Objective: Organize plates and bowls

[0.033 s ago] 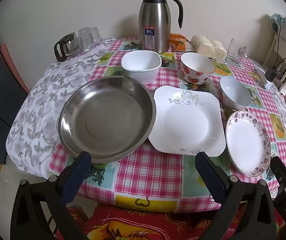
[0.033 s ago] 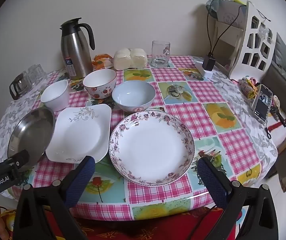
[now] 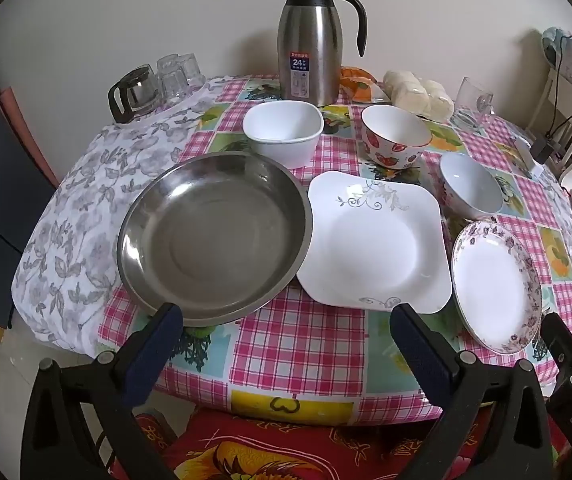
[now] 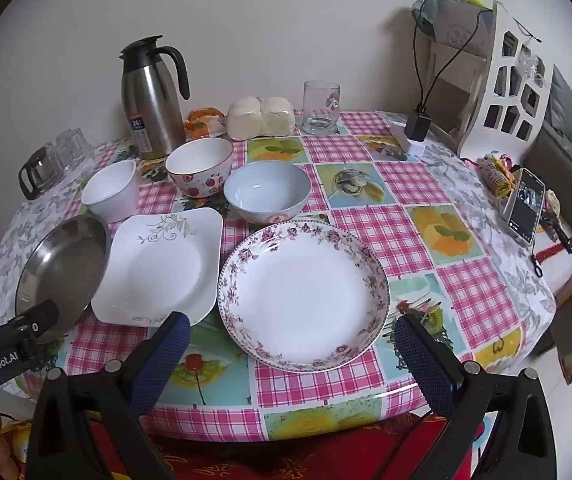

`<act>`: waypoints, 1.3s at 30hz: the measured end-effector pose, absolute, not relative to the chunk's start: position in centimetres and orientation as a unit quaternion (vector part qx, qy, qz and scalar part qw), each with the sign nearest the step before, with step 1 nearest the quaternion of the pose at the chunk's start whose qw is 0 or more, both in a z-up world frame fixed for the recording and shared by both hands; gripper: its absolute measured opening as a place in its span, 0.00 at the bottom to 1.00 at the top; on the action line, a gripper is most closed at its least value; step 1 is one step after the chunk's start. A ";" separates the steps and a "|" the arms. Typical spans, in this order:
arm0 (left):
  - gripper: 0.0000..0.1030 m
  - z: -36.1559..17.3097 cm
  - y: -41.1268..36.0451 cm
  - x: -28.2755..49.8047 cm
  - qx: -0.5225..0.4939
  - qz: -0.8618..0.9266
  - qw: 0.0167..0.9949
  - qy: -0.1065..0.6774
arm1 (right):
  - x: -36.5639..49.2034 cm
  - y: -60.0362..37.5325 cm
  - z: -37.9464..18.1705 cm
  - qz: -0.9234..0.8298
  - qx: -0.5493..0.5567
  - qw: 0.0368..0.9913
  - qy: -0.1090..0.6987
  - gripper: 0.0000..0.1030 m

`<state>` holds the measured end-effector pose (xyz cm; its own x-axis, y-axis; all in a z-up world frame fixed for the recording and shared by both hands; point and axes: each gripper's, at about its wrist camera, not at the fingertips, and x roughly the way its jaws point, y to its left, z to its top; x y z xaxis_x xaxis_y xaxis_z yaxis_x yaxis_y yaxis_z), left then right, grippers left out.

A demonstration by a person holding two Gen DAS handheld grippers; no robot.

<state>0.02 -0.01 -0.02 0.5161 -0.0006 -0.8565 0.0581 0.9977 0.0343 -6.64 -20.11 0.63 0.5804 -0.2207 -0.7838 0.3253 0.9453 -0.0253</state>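
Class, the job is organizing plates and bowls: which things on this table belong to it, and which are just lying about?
Belong: steel dish, square plate, floral plate, white square bowl, strawberry bowl, pale blue bowl.

Lying about: thermos, glass mug, glass pot, phone, wrapped buns.

A round table (image 4: 425, 196) under a pink checked cloth with fruit panels fills the middle of both views. Along its near edge lie a steel pan (image 3: 214, 236), a square white plate (image 3: 373, 240) and a flower-rimmed round plate (image 4: 303, 300), with a white square bowl (image 3: 284, 132), a strawberry bowl (image 3: 395, 136) and a pale blue bowl (image 4: 266, 190) just behind them. Toward the top of the frame stand a steel jug (image 3: 311, 40), a small glass pot (image 3: 134, 92), a drinking glass (image 4: 321, 108) and wrapped buns (image 4: 260, 118), and a phone (image 4: 523, 204) lies at the right edge.
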 end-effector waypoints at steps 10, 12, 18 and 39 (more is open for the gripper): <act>1.00 -0.8 0.1 -0.5 0.038 -0.014 0.873 0.487 | -6.7 -19.9 0.7 -0.157 0.055 0.887 0.431 1.00; 1.00 -0.5 0.1 -0.3 0.035 -0.012 0.872 0.488 | -6.6 -20.1 0.6 -0.157 0.055 0.887 0.431 1.00; 1.00 0.0 0.0 -0.1 0.033 -0.012 0.873 0.486 | -6.6 -20.1 0.6 -0.157 0.055 0.887 0.430 1.00; 1.00 0.0 0.3 -0.1 0.026 -0.013 0.873 0.487 | -6.5 -20.0 0.4 -0.159 0.052 0.887 0.430 1.00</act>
<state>-0.08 0.26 -0.02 0.5257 0.0039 -0.8507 0.0476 0.9983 0.0339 -6.54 -19.98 0.45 0.5790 -0.2368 -0.7802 0.3268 0.9441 -0.0440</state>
